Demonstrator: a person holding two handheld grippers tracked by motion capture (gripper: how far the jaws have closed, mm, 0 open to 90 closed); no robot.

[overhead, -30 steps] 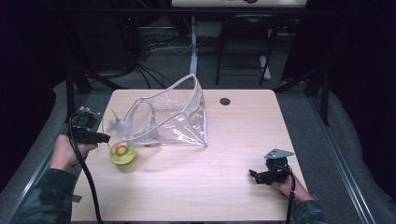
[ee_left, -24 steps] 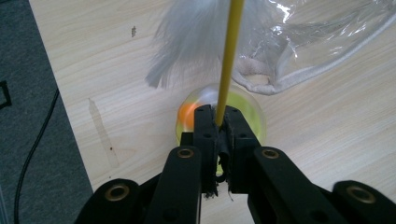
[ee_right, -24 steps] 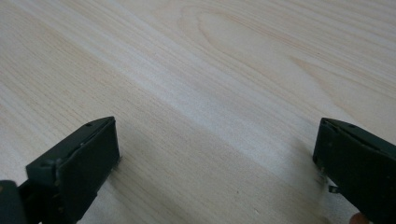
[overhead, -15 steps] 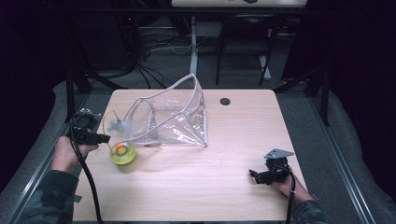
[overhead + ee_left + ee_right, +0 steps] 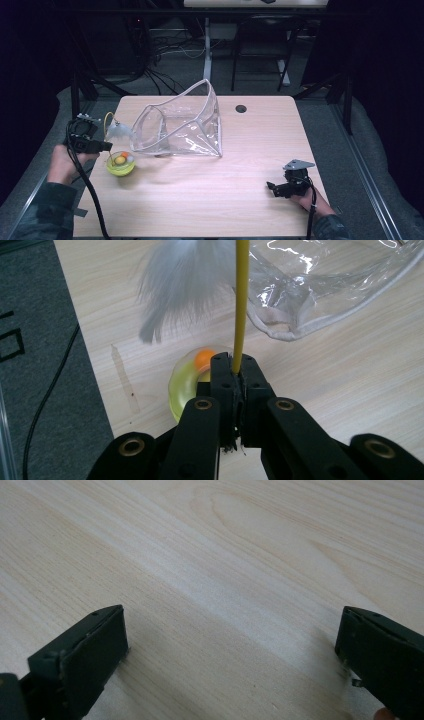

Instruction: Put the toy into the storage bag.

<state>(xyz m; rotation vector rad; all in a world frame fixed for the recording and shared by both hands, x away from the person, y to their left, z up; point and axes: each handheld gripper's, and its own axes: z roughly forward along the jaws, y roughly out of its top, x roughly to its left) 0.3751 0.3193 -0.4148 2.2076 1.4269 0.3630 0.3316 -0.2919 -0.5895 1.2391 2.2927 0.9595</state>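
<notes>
Pinching yellow wand (image 5: 240, 305) in my left gripper (image 5: 234, 365); its axis running ahead, feather (image 5: 185, 280) at tip, bag (image 5: 340, 285) ahead-right; right gripper (image 5: 230, 645) spread, idling.

Table lit from above, surroundings dark; feather blurred.

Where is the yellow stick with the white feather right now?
In the high view the yellow stick is at the table's left edge, clamped in the left gripper, rising above the yellow-green ball, its white feather beside the mouth of the clear plastic bag.
</notes>
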